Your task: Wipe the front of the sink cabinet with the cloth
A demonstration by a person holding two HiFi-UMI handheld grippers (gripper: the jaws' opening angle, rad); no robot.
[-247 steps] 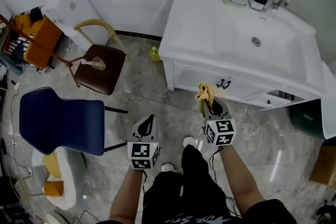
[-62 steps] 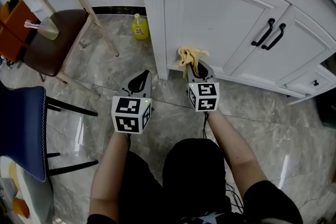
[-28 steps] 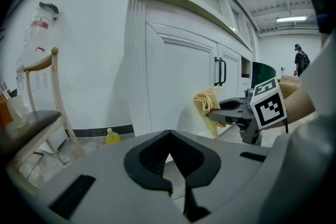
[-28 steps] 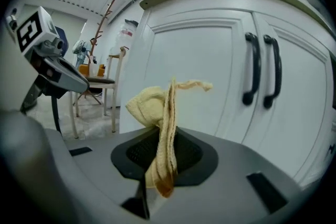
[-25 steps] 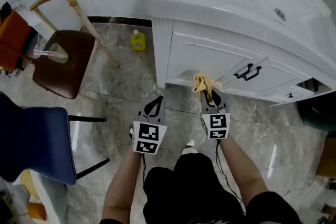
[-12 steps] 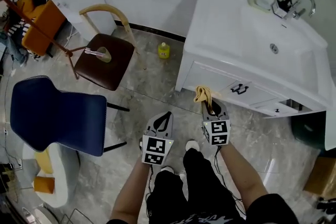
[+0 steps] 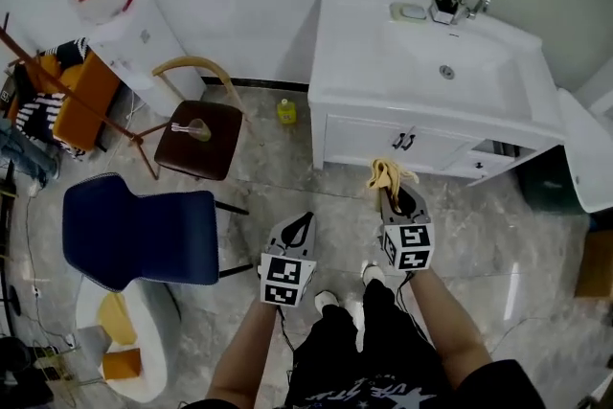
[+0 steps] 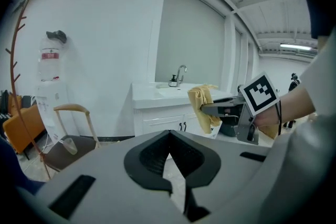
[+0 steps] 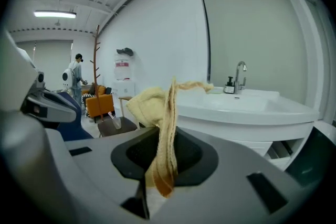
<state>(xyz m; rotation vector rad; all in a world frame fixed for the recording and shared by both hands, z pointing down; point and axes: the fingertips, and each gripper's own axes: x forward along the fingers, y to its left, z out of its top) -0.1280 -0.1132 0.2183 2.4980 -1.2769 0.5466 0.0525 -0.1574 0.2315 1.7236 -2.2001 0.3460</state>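
Sink cabinet: just one, white. Two grippers hang in front of it, not touching it. Right gripper pinches the single cloth, yellow and crumpled, which bunches up past the fingertips on the cabinet side. Left gripper has its fingers pressed together with nothing between them.

In the head view both bare forearms reach up from the bottom edge, side by side and roughly parallel. The left forearm sits lower centre-left, the right forearm lower centre-right. The left gripper points up-frame, slightly lower than the right gripper. In the left gripper view its fingers meet at the tips with nothing between them. In the right gripper view the fingers are closed on a yellow cloth, which rises above the tips.
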